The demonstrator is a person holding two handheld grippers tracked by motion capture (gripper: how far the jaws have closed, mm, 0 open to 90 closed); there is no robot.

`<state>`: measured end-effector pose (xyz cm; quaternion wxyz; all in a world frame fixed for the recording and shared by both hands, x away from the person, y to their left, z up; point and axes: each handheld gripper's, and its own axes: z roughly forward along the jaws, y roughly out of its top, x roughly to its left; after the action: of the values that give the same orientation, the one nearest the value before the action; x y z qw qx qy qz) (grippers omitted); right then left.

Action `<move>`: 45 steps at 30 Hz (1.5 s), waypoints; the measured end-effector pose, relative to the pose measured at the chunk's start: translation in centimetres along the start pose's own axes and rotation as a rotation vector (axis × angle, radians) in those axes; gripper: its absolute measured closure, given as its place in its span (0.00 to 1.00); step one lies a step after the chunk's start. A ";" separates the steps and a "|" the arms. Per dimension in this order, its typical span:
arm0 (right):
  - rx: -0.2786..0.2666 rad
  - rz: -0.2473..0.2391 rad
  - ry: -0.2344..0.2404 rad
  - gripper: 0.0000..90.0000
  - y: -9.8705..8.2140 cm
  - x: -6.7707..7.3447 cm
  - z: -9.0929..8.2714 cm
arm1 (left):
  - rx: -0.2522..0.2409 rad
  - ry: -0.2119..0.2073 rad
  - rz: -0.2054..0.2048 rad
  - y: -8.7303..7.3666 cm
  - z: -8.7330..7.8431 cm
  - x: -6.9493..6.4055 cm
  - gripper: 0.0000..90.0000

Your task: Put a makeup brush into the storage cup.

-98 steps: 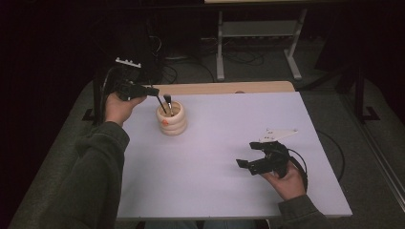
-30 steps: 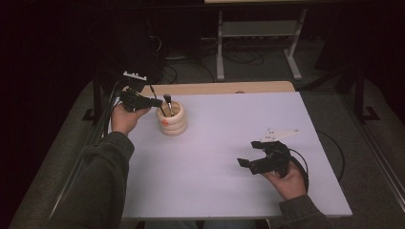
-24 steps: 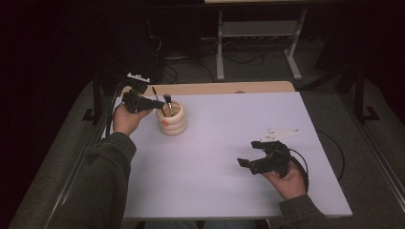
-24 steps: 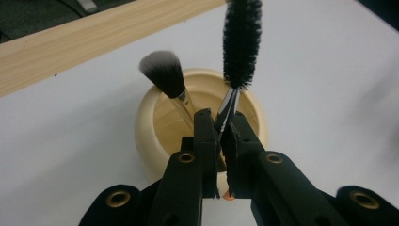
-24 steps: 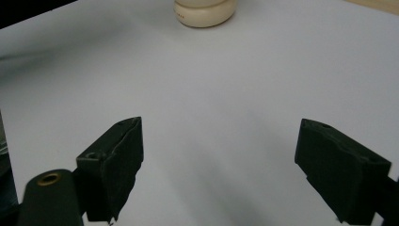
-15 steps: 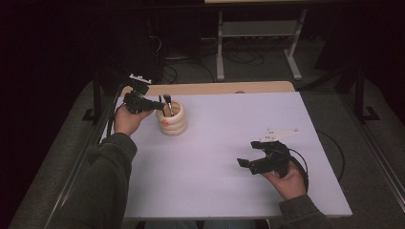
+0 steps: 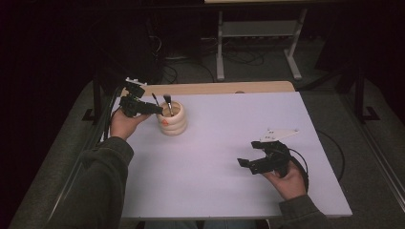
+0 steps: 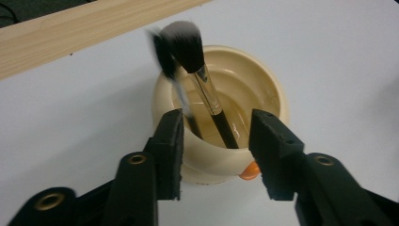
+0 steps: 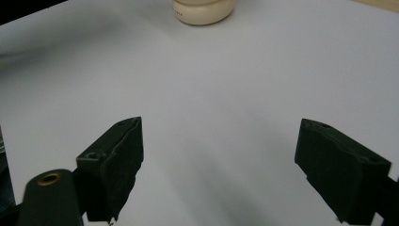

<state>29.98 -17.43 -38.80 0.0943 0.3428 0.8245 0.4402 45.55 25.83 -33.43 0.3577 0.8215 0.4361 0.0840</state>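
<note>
left tongs (image 8: 214, 141) just opening, right tongs (image 9: 219, 165) wide

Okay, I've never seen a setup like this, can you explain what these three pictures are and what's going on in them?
A person sits at a white table and holds a hand tool with two black jaws in each hand. One picture looks down from above the person. The other two come from small cameras riding on the tools, looking out along the jaws.

On the table stands a cream cup with two makeup brushes leaning in it.

The left gripper is at the cup's rim. Its jaws have just been opening; the brush handles show in the gap between them, but the pads press on nothing, so it holds nothing.

The right gripper rests open near the table's right side, with nothing between its jaws.
</note>
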 end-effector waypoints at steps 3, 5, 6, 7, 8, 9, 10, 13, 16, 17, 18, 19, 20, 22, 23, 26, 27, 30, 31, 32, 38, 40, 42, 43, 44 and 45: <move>-0.001 0.003 -0.003 0.17 0.0 -0.1 0.0 | -0.006 0.005 0.001 -0.2 -0.1 0.0 0.56; -0.002 0.000 -0.004 0.17 -0.1 -0.2 -0.1 | -0.015 -0.005 -0.015 -0.4 -0.3 0.1 0.55; 0.000 0.003 -0.003 0.17 -0.1 -0.2 -0.1 | -0.016 -0.012 -0.024 -0.6 -0.3 0.2 0.55; 0.000 0.007 -0.003 0.17 -0.1 -0.2 -0.1 | -0.018 -0.012 -0.029 -0.6 -0.4 0.2 0.54; 0.001 0.011 -0.003 0.17 -0.1 -0.2 -0.1 | -0.023 -0.012 -0.026 -0.8 -0.5 0.2 0.54; 0.000 0.009 -0.005 0.17 -0.1 -0.2 -0.1 | -0.026 -0.010 -0.026 -0.8 -0.6 0.2 0.54; 0.001 0.009 -0.005 0.17 -0.1 -0.2 -0.1 | -0.028 -0.010 -0.023 -0.9 -0.7 0.2 0.53; 0.003 0.009 -0.008 0.17 -0.1 -0.2 -0.1 | -0.038 -0.017 -0.023 -1.2 -1.0 0.1 0.52; 0.000 0.011 -0.014 0.17 -0.1 -0.3 -0.2 | -0.052 -0.024 -0.033 -1.6 -1.1 0.0 0.50; -0.001 0.009 -0.015 0.17 -0.1 -0.3 -0.2 | -0.055 -0.029 -0.036 -1.7 -1.1 0.0 0.50; 0.001 0.013 -0.016 0.17 -0.1 -0.4 -0.3 | -0.056 -0.036 -0.037 -1.9 -1.1 0.0 0.50; -0.002 0.016 -0.018 0.17 -0.1 -0.4 -0.3 | -0.059 -0.042 -0.036 -2.1 -1.2 0.0 0.50; -0.005 0.009 -0.020 0.17 -0.2 -0.5 -0.3 | -0.065 -0.043 -0.040 -2.3 -1.2 -0.1 0.50; -0.005 0.016 -0.026 0.17 -0.2 -0.6 -0.3 | -0.058 -0.040 -0.030 -2.6 -1.2 -0.1 0.49; -0.005 0.021 -0.028 0.17 -0.2 -0.7 -0.4 | -0.063 -0.042 -0.037 -2.8 -1.2 -0.2 0.48; -0.009 0.025 -0.038 0.17 -0.3 -0.8 -0.5 | -0.072 -0.043 -0.032 -3.3 -1.5 -0.4 0.47; -0.010 0.022 -0.040 0.17 -0.3 -0.9 -0.6 | -0.071 -0.044 -0.025 -3.5 -1.6 -0.4 0.47; -0.007 0.026 -0.045 0.17 -0.3 -1.0 -0.6 | -0.085 -0.045 -0.030 -3.9 -1.8 -0.6 0.46; -0.008 0.025 -0.050 0.17 -0.3 -1.1 -0.6 | -0.085 -0.047 -0.030 -4.0 -1.9 -0.6 0.46; -0.005 0.025 -0.053 0.17 -0.3 -1.1 -0.6 | -0.087 -0.050 -0.029 -4.1 -2.0 -0.6 0.46; -0.005 0.043 -0.061 0.17 -0.4 -1.3 -0.8 | -0.089 -0.056 -0.023 -5.0 -2.2 -1.0 0.46; -0.007 0.030 -0.062 0.17 -0.4 -1.4 -0.8 | -0.092 -0.064 -0.023 -5.3 -2.2 -1.2 0.46; -0.004 0.040 -0.064 0.17 -0.4 -1.4 -0.9 | -0.091 -0.068 -0.017 -5.5 -2.2 -1.3 0.46; -0.007 0.035 -0.066 0.17 -0.5 -1.4 -0.9 | -0.092 -0.068 -0.022 -5.6 -2.2 -1.5 0.46; -0.006 0.037 -0.067 0.17 -0.5 -1.4 -0.9 | -0.093 -0.070 -0.019 -5.7 -2.2 -1.6 0.45; -0.004 0.040 -0.068 0.17 -0.5 -1.4 -0.9 | -0.098 -0.071 -0.020 -5.8 -2.1 -1.7 0.45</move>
<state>30.39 -19.11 -38.82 0.1141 0.3738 0.8129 0.4318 39.72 27.74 -35.44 0.4136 0.8010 0.4267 0.0726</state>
